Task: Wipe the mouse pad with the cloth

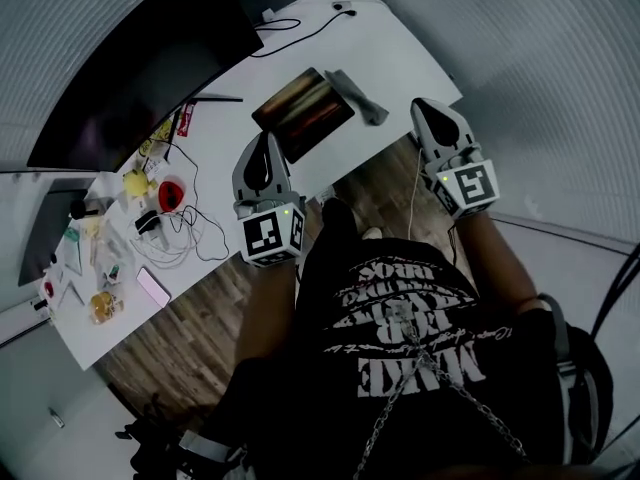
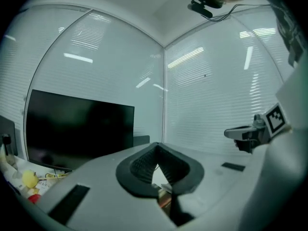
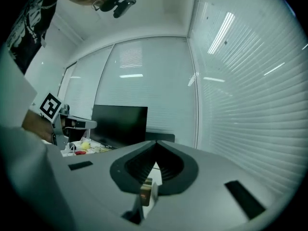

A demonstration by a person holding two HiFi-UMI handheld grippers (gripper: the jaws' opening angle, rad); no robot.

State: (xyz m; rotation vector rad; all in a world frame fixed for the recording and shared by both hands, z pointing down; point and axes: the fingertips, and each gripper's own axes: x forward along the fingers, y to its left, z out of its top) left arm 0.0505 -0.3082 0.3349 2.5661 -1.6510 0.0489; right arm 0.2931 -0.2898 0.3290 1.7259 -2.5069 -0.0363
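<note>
Both grippers are held level above the near edge of the white desk [image 1: 400,58], well clear of everything on it. The left gripper [image 1: 265,140] is seen with its jaws drawn together at the tips, and nothing is caught between them. The right gripper [image 1: 428,110] is closed in the same way and is likewise empty.

The mouse pad [image 1: 303,113], a dark brownish rectangle, is laid flat near the middle of the desk, in front of the monitor [image 1: 130,68]. The grey cloth [image 1: 358,96] is bunched along the pad's right edge, touching or just overlapping it. It is held by neither gripper.

No wiping stroke is in hand. With the 2 grippers raised and the cloth lying loose, the moment is judged to fall outside the wipe itself, and whether that wipe is done cannot be told from the pad's surface.

If wiping is to be done, 1 gripper must be lowered over the cloth and opened. It must then be closed on a fold before the cloth is dragged across the pad.
</note>
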